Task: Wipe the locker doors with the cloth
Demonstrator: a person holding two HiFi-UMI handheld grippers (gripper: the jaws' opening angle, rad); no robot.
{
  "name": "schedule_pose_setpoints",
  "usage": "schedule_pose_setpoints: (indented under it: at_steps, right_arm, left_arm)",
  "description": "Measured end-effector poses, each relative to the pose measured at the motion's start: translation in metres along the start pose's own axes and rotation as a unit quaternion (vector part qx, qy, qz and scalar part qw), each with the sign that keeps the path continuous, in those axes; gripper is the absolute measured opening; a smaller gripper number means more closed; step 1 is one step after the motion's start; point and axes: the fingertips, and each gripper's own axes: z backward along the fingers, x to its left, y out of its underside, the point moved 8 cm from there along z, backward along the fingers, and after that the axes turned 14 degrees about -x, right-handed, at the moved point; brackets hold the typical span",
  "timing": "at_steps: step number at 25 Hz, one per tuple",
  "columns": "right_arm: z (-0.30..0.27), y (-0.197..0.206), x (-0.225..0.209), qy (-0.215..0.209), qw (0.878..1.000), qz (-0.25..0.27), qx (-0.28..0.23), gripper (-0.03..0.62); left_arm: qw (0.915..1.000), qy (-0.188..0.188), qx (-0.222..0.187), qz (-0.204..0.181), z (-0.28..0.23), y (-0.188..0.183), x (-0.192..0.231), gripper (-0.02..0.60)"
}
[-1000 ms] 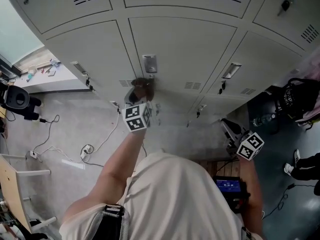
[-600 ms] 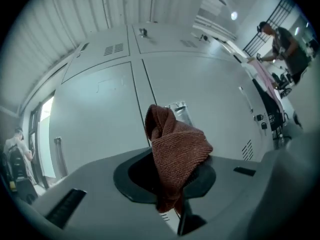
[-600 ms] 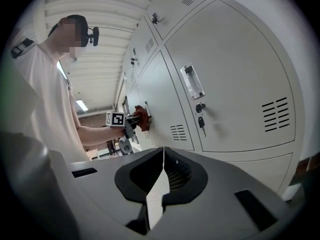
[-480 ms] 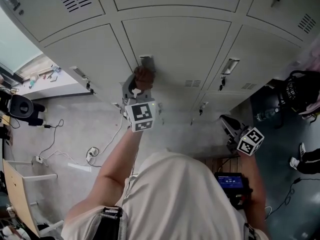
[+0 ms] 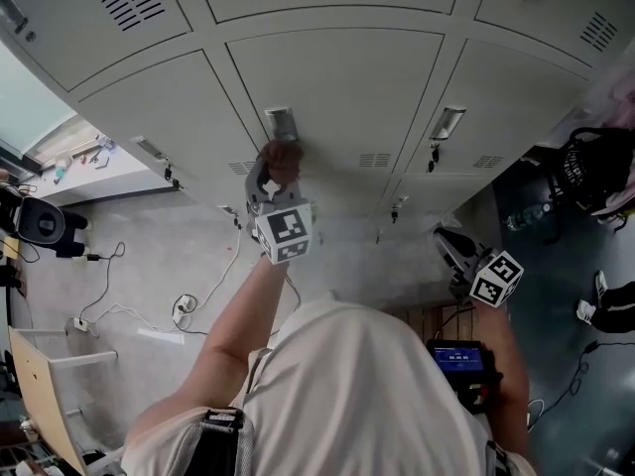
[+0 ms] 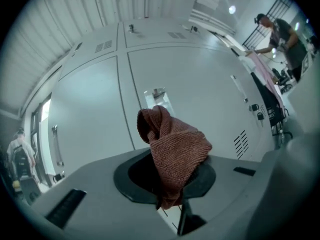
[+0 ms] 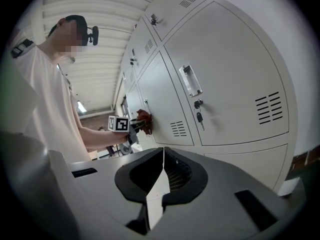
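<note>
The left gripper (image 5: 276, 175) is clamped on the reddish cloth (image 5: 282, 156), holding it at the middle locker door (image 5: 342, 92) just below the handle (image 5: 280, 122); the right gripper (image 7: 162, 180) hangs low, jaws together on nothing (idle). Most of the doors look yet to be wiped

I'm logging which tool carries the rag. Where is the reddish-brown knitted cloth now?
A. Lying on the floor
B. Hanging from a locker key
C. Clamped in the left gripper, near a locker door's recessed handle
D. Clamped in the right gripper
C: the reddish-brown knitted cloth sticks out from between the fingers of the left gripper, close to the recessed metal handle of the grey locker door; the right gripper is shut on nothing.
</note>
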Motion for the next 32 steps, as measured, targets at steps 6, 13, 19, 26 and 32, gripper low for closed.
schedule_pose_setpoints:
  at_steps: [6, 13, 19, 26, 32]
  right_arm:
    - [0.017, -0.001, -0.005, 0.018, 1.000, -0.003, -0.001, 0.018]
    - [0.024, 0.000, -0.012, 0.028, 0.999, -0.011, -0.009, 0.018]
    - [0.019, 0.001, -0.014, 0.020, 1.000, -0.010, -0.007, 0.018]
    - [0.022, 0.003, -0.016, 0.022, 1.000, -0.015, -0.004, 0.018]
    - [0.031, 0.002, -0.016, 0.029, 0.999, -0.015, -0.005, 0.018]
  left_arm:
    - [0.9950, 0.019, 0.096, 0.019, 0.017, 0.049, -0.008, 0.066]
    - [0.9838, 0.057, 0.129, 0.111, 0.035, 0.037, -0.049, 0.066]
    - [0.9814, 0.111, 0.097, 0.123, 0.027, 0.014, -0.088, 0.066]
    - [0.9887, 0.032, 0.090, 0.115, -0.002, 0.003, -0.054, 0.066]
    - [0.9887, 0.049, 0.086, 0.113, -0.018, 0.000, -0.086, 0.066]
